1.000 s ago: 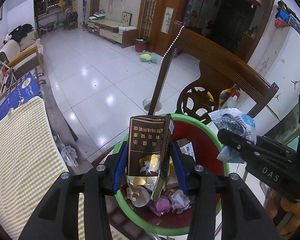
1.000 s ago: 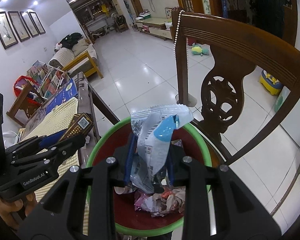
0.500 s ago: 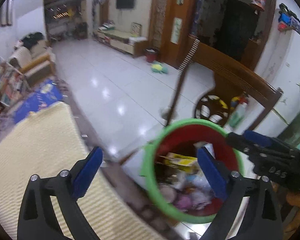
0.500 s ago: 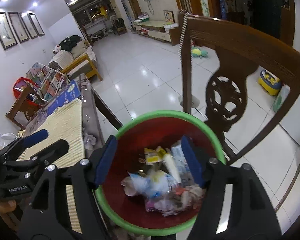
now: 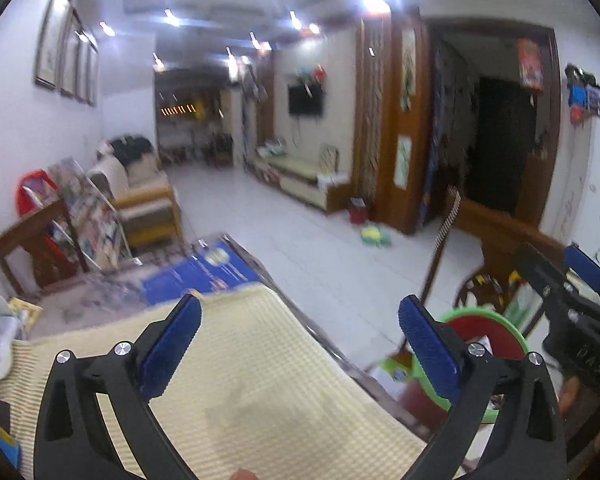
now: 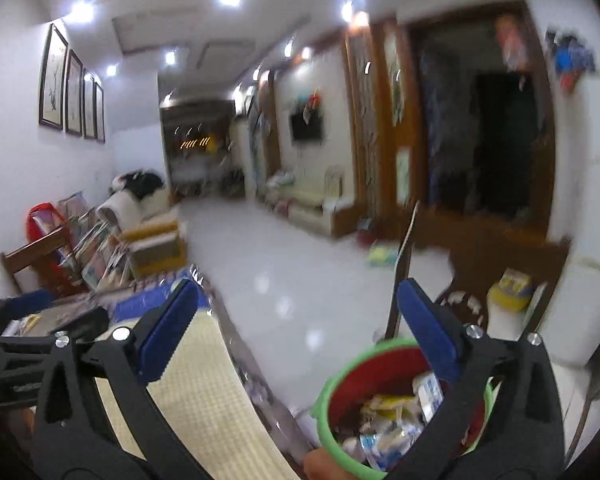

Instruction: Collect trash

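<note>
The red bin with a green rim [image 6: 328, 392] stands beside the table, low right in the right wrist view, with wrappers and a box [image 6: 392, 420] inside. It also shows in the left wrist view [image 5: 504, 328]. My left gripper [image 5: 300, 344] is open and empty above the yellow checked cloth [image 5: 260, 392]. My right gripper [image 6: 296, 340] is open and empty, raised above the table edge and the bin. The right gripper also shows at the right edge of the left wrist view [image 5: 572, 292].
A blue book [image 5: 204, 276] lies at the far end of the table. A wooden chair [image 6: 480, 256] stands behind the bin. A magazine rack [image 5: 88, 216] and a sofa [image 5: 140, 188] stand at the left. White tiled floor [image 5: 300, 232] stretches ahead.
Both grippers opened and dropped the dark carton and the blue-white wrapper into the bin, then lifted and swung left, away from the bin and over the table.
</note>
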`<state>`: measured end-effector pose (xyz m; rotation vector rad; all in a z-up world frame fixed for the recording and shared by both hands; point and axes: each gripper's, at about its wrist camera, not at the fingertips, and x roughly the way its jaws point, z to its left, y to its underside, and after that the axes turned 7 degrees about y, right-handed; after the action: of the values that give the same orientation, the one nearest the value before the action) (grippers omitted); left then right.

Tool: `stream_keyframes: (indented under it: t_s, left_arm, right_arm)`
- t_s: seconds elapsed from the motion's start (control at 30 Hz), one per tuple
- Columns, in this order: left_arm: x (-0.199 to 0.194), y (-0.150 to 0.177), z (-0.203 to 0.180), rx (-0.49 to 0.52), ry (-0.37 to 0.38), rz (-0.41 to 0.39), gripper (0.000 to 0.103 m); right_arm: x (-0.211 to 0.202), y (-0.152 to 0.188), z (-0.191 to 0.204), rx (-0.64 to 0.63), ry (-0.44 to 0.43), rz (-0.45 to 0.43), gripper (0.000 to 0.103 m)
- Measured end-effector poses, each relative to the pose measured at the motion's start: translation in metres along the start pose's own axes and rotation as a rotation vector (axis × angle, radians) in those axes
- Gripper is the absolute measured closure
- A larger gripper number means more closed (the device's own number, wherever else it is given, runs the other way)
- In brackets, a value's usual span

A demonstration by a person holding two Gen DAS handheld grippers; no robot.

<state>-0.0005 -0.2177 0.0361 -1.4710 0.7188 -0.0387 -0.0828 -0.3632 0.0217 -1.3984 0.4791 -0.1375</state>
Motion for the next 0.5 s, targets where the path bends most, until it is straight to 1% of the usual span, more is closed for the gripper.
stream_keyframes:
  t_s: [0.07,0.1,0.17,0.2,0.23,0.3,0.37,0.43,0.5]
  left_arm:
    - [-0.021,0.002,0.016,0.012,-0.031,-0.029,0.008]
    - [-0.027,0.004,0.022,0.018,-0.04,-0.025,0.008]
    - [-0.033,0.009,0.032,0.038,-0.099,0.011,0.008]
    - [-0.036,0.012,0.037,0.045,-0.108,0.018,0.008]
    - [-0.04,0.016,0.044,0.049,-0.109,0.024,0.008]
    - [-0.044,0.019,0.054,0.048,-0.096,0.041,0.008]
    - [-0.048,0.021,0.067,0.021,-0.057,0.056,0.008]
    - [-0.052,0.023,0.083,-0.036,-0.009,0.06,0.008]
    - [-0.054,0.027,0.101,-0.112,0.007,0.063,0.008]
  right_arm:
    - [-0.008,0.003,0.013,0.047,-0.054,0.016,0.005]
    - [-0.009,0.005,0.024,0.052,-0.067,0.06,0.005]
    - [-0.007,0.01,0.041,0.043,-0.065,0.143,0.005]
    - [-0.009,0.015,0.05,0.045,-0.068,0.175,0.005]
    - [-0.012,0.017,0.054,0.048,-0.065,0.178,0.005]
    - [-0.021,0.022,0.065,0.04,-0.044,0.169,0.005]
    - [-0.027,0.022,0.072,0.028,-0.032,0.151,0.005]
    - [-0.035,0.02,0.076,0.025,-0.011,0.126,0.005]
    - [-0.037,0.016,0.076,0.042,0.002,0.112,0.005]
